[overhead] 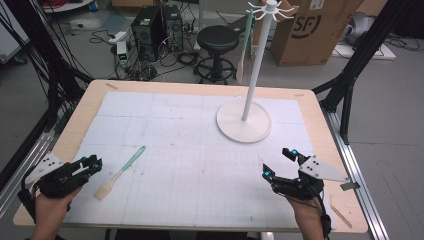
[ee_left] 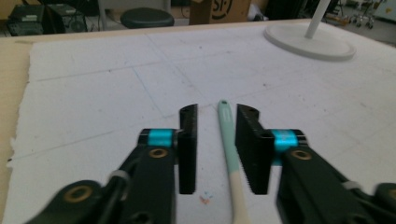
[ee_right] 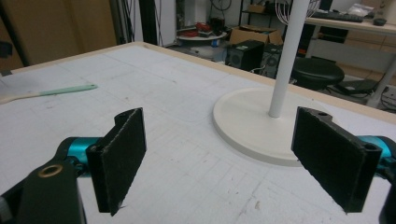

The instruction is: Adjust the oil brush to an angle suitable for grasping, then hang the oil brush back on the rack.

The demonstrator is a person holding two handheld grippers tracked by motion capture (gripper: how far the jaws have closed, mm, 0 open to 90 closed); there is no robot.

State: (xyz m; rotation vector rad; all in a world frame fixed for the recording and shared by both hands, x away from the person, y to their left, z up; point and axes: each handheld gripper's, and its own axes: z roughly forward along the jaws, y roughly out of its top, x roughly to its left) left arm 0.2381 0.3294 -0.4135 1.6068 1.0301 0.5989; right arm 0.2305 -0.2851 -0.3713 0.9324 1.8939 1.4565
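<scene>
Starting at the left edge of the table (overhead: 75, 125), the left gripper (overhead: 94, 163) is sitting low at the near-left corner, held in the person's left hand (overhead: 50, 207), with its grey three-cornered plate on top. Its jaws are partly apart, a fairly narrow gap. From the left gripper view you can see the spatula (ee_left: 229, 149) lying flat on the white mat (ee_left: 116, 84) in that gap, closer to the right-hand jaw, with no pad pressing on it. So it's loose, not gripped.

In the high view the spatula (overhead: 120, 172) is just to the right of that gripper, lying diagonally on the mat: pale wooden blade toward the near edge, mint green handle pointing away and to the right.

Moving along, the middle of the mat is just grid lines. Further right and toward the far side stands a white rack (overhead: 245, 120), round flat base on the mat with a thin upright pole and little hooks on top.

Then near the right corner is the right gripper (overhead: 278, 162), in the person's right hand (overhead: 307, 210). Its jaws are spread wide with nothing between them. From its own view they frame the rack's base (ee_right: 252, 126), well apart from it, and the spatula (ee_right: 51, 92) shows far off to the left.
</scene>
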